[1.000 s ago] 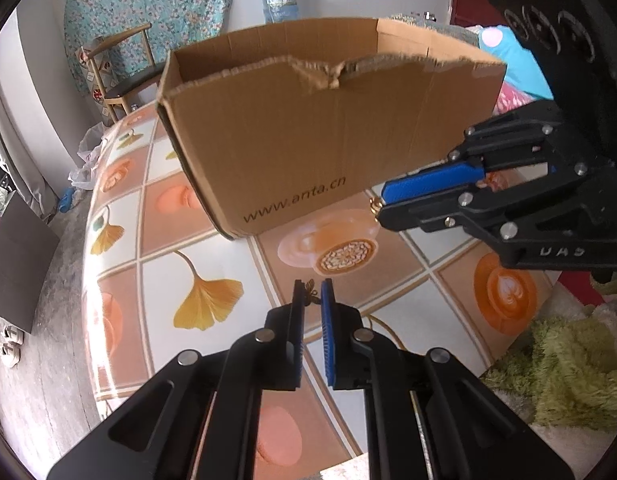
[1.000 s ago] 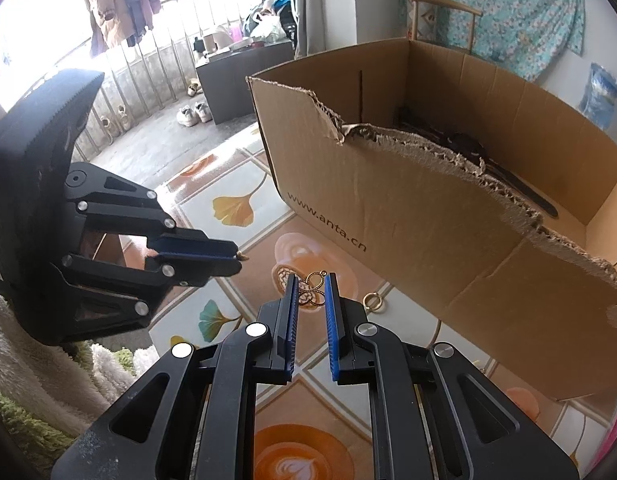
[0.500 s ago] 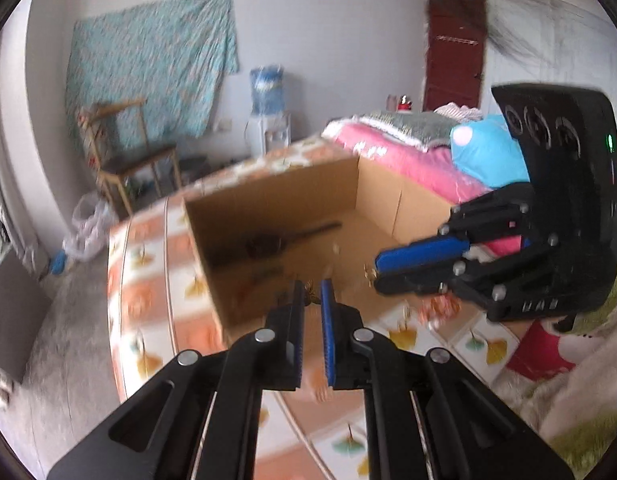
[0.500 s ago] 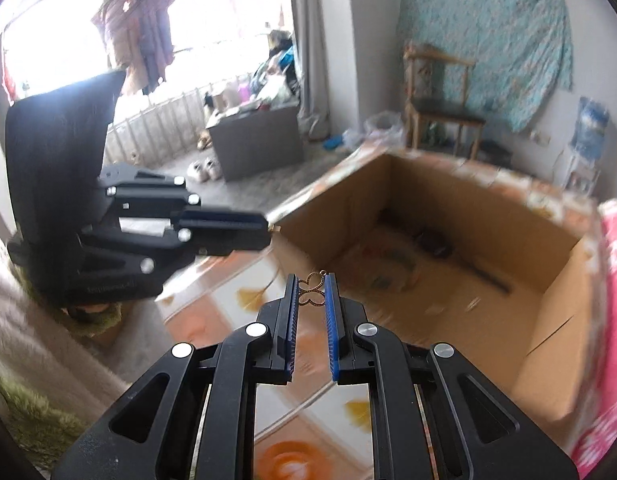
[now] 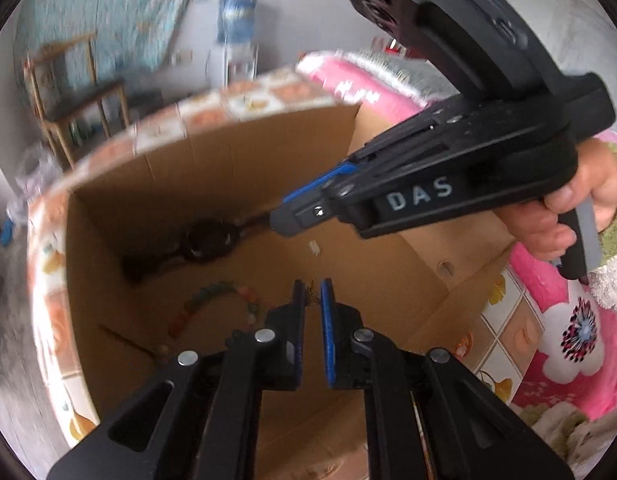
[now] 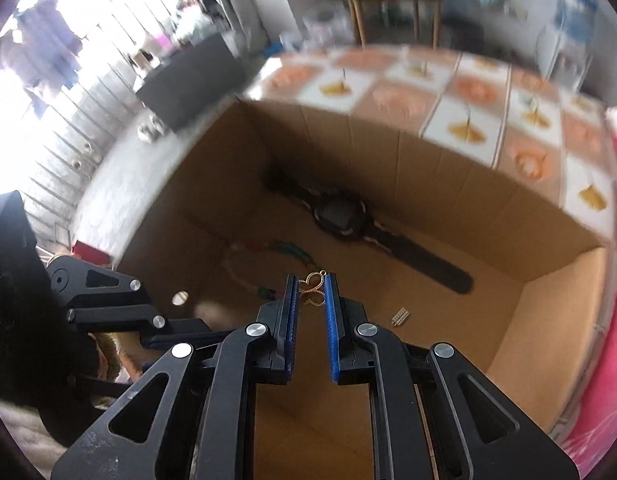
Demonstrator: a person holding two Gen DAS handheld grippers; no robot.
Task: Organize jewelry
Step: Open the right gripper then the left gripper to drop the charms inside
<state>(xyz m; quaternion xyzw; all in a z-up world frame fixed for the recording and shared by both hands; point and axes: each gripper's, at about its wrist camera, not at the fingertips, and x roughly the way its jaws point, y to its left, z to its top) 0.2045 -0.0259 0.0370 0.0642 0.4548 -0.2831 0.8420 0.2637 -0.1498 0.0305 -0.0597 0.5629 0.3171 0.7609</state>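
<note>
Both grippers hang over the open cardboard box (image 6: 548, 320), pointing steeply down into it. The right gripper (image 6: 310, 294) pinches a gold openwork earring (image 6: 313, 290) between its blue pads; the piece sits at the very fingertips, directly above the box floor. A black wristwatch (image 6: 348, 222) lies at 12 o'clock from those tips, its long axis running from 10 to 4 o'clock. The left gripper (image 5: 313, 294) has its fingers pressed nearly together on a small gold piece (image 5: 310, 292), too blurred to identify. A bead bracelet (image 5: 216, 300) lies at 9 o'clock from it. The right tips reach deeper into the box. One second earlier both grippers were low over the tablecloth outside the box's near wall; they now stand inside its rim.
</note>
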